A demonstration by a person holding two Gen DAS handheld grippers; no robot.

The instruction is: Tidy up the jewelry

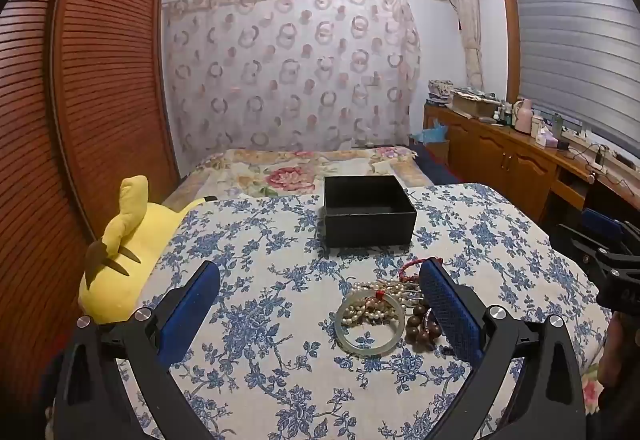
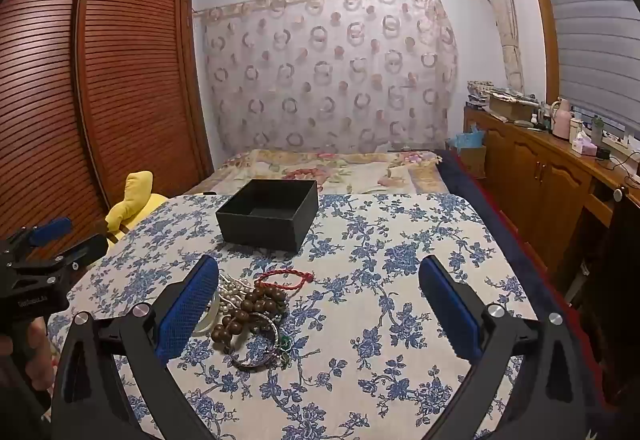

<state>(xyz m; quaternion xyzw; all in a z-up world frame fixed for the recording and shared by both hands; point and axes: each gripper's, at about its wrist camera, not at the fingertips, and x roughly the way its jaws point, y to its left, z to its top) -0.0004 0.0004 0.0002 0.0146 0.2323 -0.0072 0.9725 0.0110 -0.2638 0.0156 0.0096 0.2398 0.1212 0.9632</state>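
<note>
A pile of jewelry lies on the blue-flowered tablecloth (image 1: 256,320): a pale jade bangle (image 1: 370,322), pearl strands (image 1: 384,290), brown wooden beads (image 1: 420,324) and a red cord bracelet (image 1: 408,268). An open, empty black box (image 1: 368,210) stands behind it. My left gripper (image 1: 320,276) is open above the cloth, its right finger beside the pile. In the right wrist view the wooden beads (image 2: 248,310), red cord bracelet (image 2: 286,278), a silver bangle (image 2: 256,344) and the box (image 2: 270,214) show. My right gripper (image 2: 318,272) is open, its left finger next to the pile.
A yellow plush toy (image 1: 128,264) lies at the table's left edge. A bed with a flowered cover (image 1: 304,168) lies behind the table. A wooden wardrobe (image 1: 80,80) stands left, a cluttered wooden sideboard (image 1: 520,144) right.
</note>
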